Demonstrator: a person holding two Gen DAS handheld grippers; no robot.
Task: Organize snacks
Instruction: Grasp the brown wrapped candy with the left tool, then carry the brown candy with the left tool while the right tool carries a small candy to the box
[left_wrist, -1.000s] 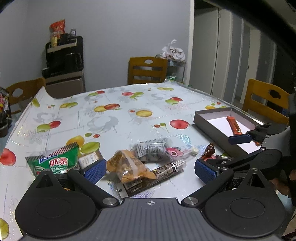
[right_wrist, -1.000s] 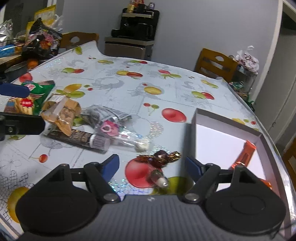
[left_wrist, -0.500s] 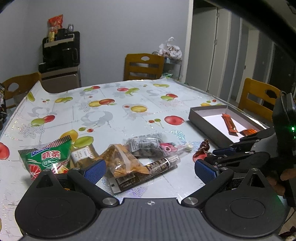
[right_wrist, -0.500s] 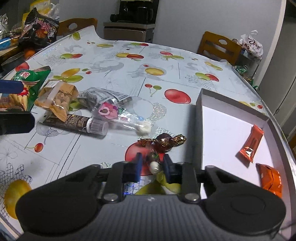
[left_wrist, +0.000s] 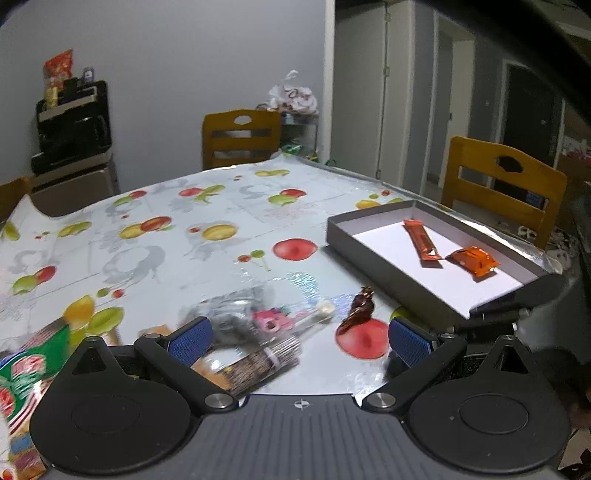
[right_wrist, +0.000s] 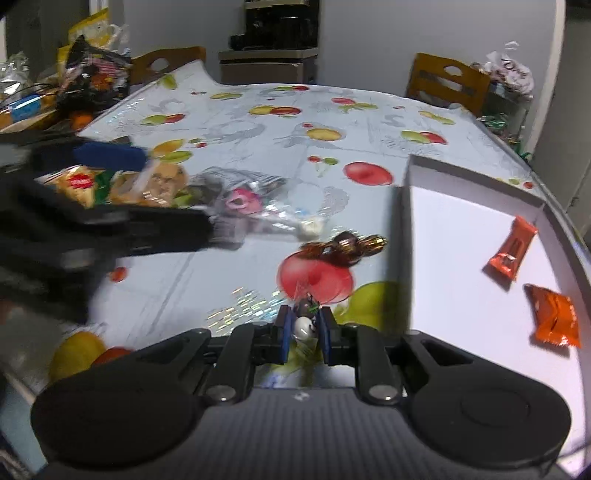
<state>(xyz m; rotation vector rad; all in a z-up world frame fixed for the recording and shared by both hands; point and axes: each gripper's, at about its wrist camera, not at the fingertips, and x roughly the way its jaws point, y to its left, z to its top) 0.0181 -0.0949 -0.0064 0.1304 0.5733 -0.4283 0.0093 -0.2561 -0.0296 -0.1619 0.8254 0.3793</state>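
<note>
In the left wrist view, my left hand-held gripper (left_wrist: 297, 338) sits low in the middle of the frame with its blue pads wide apart and nothing between them. Just past the pads, at the lower left, lies the blurry pile of snacks (left_wrist: 255, 332): a dark tube, a clear pink packet and a green bag. A small brown wrapped candy (left_wrist: 360, 310) lies a little right of the middle on the worktop (left_wrist: 221, 229). At the right sits the grey box (left_wrist: 369, 236), with an orange bar and an orange packet already on its white floor.

In the right wrist view, my right hand-held gripper (right_wrist: 304, 326) is at the bottom middle. Its pads are pressed together on a small white and dark sweet (right_wrist: 304, 324). I have just been closing them on it. The box (right_wrist: 404, 221) lies right beside this gripper, up and to the right in the frame. Its long side runs away from me, toward the top of the frame. My right hand is the nearer one to it. I think the sweet only needs a short trip to the right, over the near wall, onto the white floor.
</note>
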